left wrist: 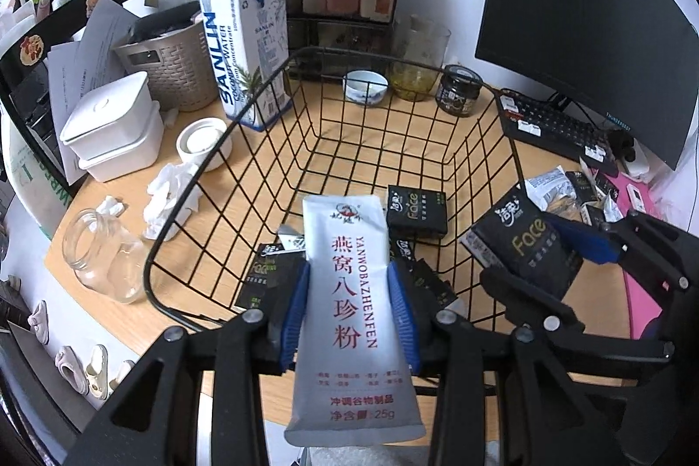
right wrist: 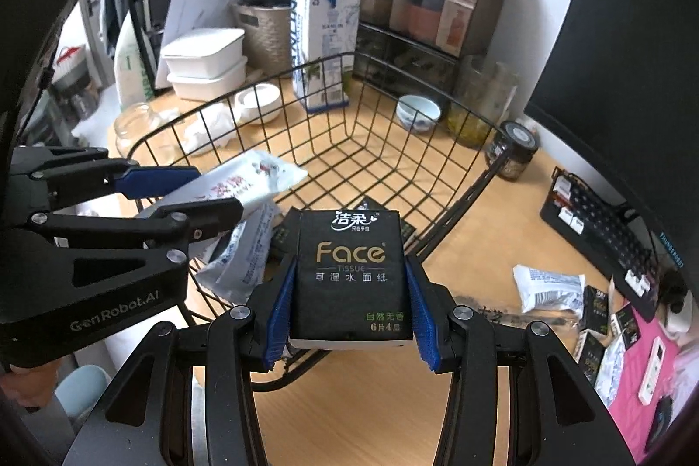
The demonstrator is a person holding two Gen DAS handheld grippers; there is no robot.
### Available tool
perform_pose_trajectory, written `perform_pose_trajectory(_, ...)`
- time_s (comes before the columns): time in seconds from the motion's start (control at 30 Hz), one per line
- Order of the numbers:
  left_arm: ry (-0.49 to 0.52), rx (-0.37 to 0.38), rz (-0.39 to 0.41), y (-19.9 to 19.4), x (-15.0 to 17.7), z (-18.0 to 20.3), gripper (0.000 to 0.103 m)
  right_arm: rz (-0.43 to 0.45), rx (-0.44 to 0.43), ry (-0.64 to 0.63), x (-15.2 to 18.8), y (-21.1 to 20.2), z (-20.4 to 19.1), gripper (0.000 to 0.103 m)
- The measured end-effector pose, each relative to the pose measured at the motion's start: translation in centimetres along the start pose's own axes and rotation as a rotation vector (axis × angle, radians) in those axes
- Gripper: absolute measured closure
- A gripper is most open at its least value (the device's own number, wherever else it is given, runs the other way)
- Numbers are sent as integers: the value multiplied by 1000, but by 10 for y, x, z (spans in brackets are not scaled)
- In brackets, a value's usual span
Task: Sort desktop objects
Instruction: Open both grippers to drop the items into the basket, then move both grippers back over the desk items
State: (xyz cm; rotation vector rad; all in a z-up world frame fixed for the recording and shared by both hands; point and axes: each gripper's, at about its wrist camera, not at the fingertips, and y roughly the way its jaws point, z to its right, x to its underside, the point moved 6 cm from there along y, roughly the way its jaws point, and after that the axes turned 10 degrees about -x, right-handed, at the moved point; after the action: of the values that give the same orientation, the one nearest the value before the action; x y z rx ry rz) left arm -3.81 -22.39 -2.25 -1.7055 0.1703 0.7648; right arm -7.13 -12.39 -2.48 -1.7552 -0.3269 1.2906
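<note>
A white sachet with red lettering stands between the blue pads of my left gripper, which is shut on it above the near side of the black wire basket. Black Face tissue packs lie on the basket floor. My right gripper is shut on another black Face tissue pack, over the basket's near right rim. In the right wrist view my left gripper shows at the left with its sachet. A second white sachet lies in the basket below it.
Behind the basket stand a coconut water carton, a woven bin, a small bowl and a dark jar. White food boxes and a glass jar sit left. Keyboard, monitor and loose packets are right.
</note>
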Motion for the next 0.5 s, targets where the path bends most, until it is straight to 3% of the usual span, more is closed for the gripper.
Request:
perform_pose_trajectory(0.07,3,-10,11,-1,-2,1,60,4,3,0,2,-2,2,56)
perform_pose_trajectory(0.2,7,-8,24,-4,-5,4,44,15,-19,-1,3,-5,0,48)
perform_pose_trajectory(0.5,-17,13,81,-27,-15,5,44,40,-8,23,7,-19,8,46)
